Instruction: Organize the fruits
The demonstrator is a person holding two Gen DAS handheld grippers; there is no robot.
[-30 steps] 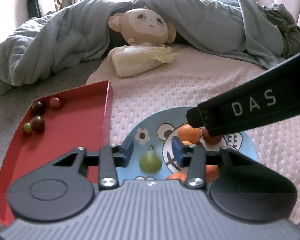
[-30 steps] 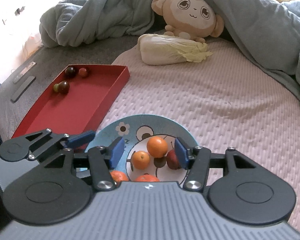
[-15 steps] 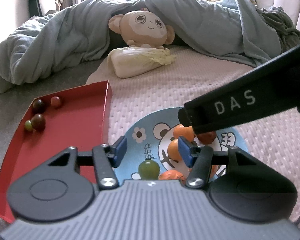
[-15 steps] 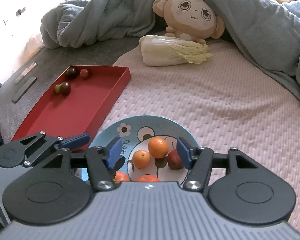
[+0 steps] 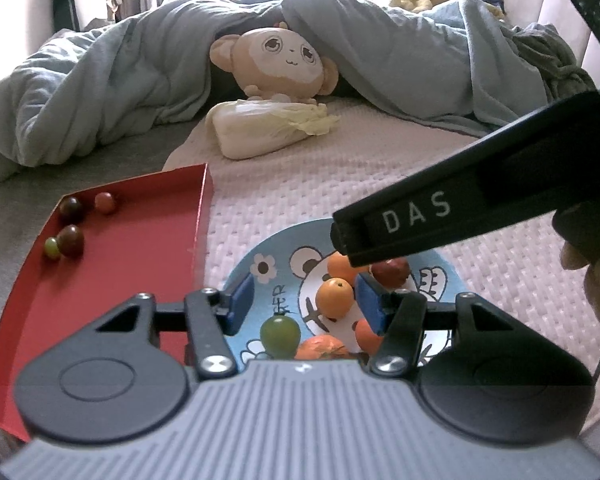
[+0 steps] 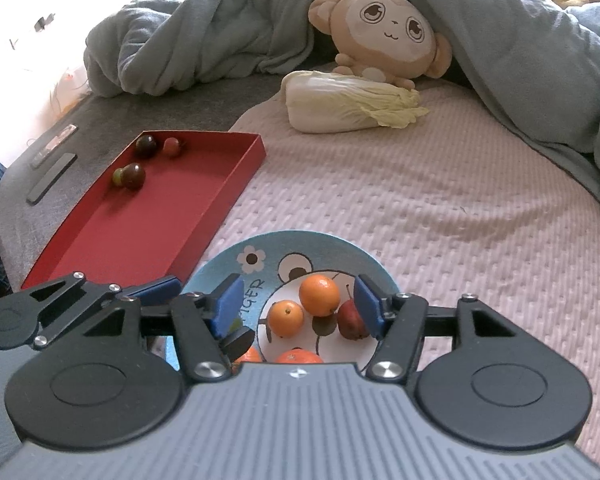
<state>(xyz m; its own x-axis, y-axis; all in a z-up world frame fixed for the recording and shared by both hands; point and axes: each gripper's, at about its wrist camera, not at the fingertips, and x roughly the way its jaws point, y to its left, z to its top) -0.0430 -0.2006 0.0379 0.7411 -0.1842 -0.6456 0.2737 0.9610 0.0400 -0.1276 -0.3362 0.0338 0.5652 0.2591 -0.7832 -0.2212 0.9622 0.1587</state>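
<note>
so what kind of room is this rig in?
Most likely a bedroom, with the fruit sorting done on a bed. A rumpled blue-grey duvet is heaped at the back, a plush monkey lies under it, and the red tray sits on textured bedding.

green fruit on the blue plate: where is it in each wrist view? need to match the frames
Left wrist: green fruit at lower centre, between the left gripper's open blue fingers, on the blue plate.
Right wrist: not visible; gripper parts cover that near-left part of the plate.
Shared landmark: red tray, left of the plate in both.
</note>
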